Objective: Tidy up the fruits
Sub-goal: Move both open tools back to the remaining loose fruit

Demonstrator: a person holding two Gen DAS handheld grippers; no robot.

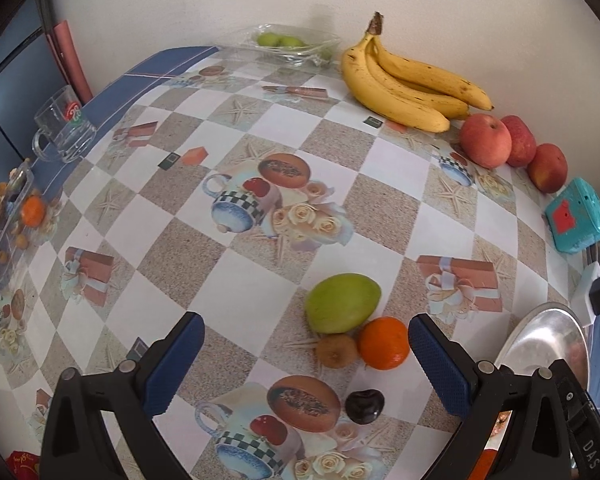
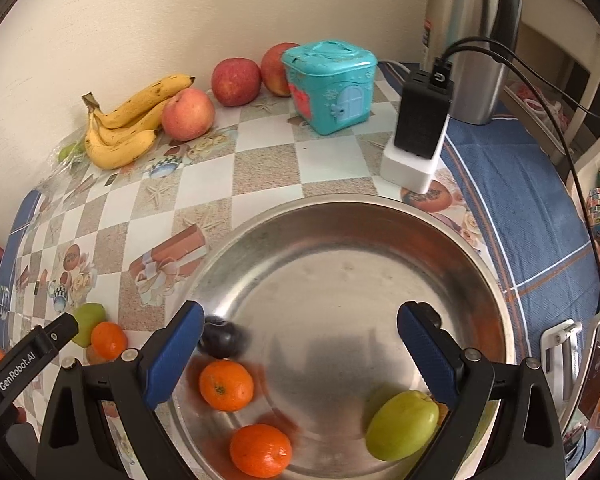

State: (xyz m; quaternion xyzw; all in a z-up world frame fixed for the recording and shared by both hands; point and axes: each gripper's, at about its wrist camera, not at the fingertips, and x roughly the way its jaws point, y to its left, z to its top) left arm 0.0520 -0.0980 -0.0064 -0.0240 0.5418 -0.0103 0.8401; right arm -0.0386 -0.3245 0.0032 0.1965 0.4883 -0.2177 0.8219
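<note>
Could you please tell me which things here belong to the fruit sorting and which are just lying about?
Job: metal bowl, oranges, green fruit, kiwi, plum, bananas, apples.
Lying about: glass mug, teal box, kettle, charger.

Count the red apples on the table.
3, all by the back wall: one round red apple touching the yellow bananas, a second to its right, a third partly behind the turquoise plastic box.
</note>
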